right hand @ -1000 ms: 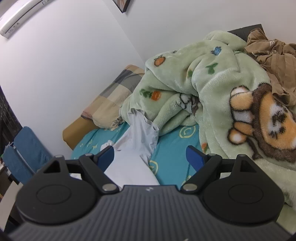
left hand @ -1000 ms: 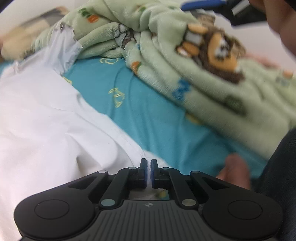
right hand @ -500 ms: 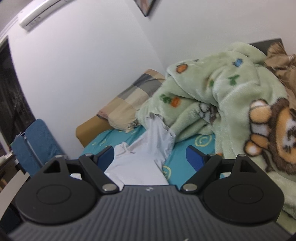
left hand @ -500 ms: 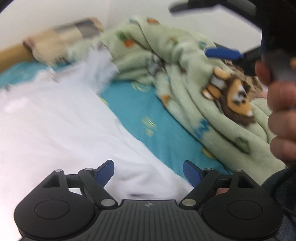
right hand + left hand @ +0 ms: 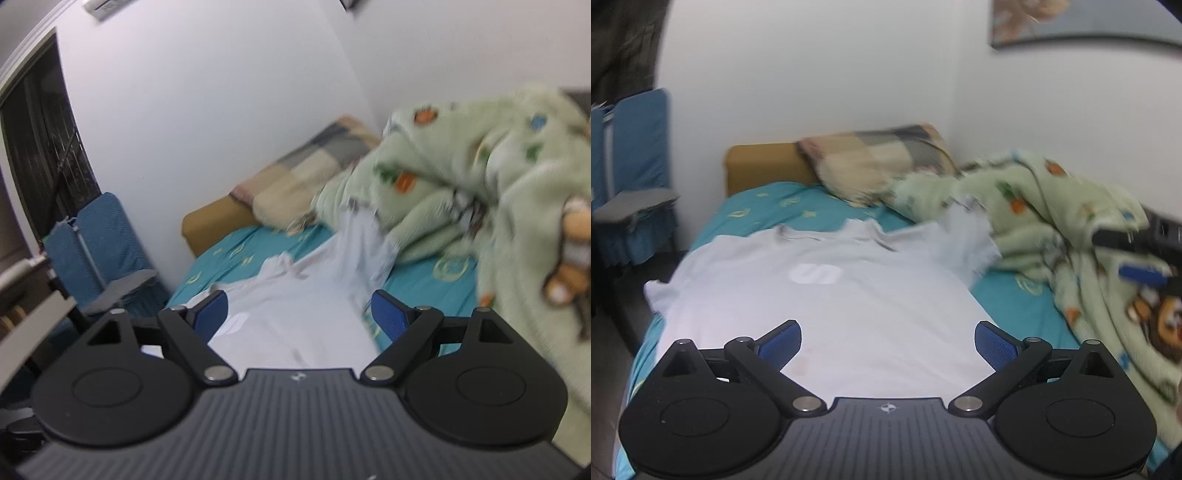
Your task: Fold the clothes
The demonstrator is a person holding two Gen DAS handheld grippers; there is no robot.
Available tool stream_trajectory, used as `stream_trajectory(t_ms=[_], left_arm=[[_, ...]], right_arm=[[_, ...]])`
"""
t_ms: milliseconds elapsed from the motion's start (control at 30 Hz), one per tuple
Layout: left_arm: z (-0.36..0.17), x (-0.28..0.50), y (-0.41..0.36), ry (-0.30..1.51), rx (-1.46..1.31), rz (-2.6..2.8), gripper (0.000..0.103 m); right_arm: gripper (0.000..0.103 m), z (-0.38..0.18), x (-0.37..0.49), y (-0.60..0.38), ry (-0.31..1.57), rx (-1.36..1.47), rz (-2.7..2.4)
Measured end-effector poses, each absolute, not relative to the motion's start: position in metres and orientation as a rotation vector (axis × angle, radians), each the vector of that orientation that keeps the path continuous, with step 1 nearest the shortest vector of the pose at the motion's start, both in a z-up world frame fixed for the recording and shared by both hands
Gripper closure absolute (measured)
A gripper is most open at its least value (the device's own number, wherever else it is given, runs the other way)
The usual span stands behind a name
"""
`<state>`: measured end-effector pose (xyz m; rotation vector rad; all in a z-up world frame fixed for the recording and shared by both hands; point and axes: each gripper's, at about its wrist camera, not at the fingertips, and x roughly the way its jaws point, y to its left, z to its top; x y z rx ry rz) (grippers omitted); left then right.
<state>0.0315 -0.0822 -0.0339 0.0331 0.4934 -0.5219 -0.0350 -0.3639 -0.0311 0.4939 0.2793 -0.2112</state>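
Both claws gape empty – the left gripper [image 5: 888, 341] just opened – so grab the shirt [image 5: 827, 306] sleeve at upper right, by its edge.

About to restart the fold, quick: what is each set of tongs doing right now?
Left tongs: open, just been opening, nothing between them, above the white T-shirt.
Right tongs: open, empty.
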Motion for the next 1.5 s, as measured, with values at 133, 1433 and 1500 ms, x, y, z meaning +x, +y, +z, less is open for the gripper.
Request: stream_trajectory(t_ms=[133, 1433, 1500], left_arm=[[-0.032, 0.04, -0.062, 0.48, 0.004, -0.472, 0.0], [-0.055, 0.135, -0.004, 0.443, -0.039, -0.249, 0.0], [-0.047, 0.133, 0.01, 0.431, -0.062, -0.237, 0.0]], right_arm=[[0.017, -0.042, 0.008, -0.379, 0.36, 0.625, -0.187], [0.095, -0.065, 0.331, -0.437, 0.352, 0.169, -0.332], [0.094, -0.04, 0.334, -0.398, 0.339, 0.054, -0.336]])
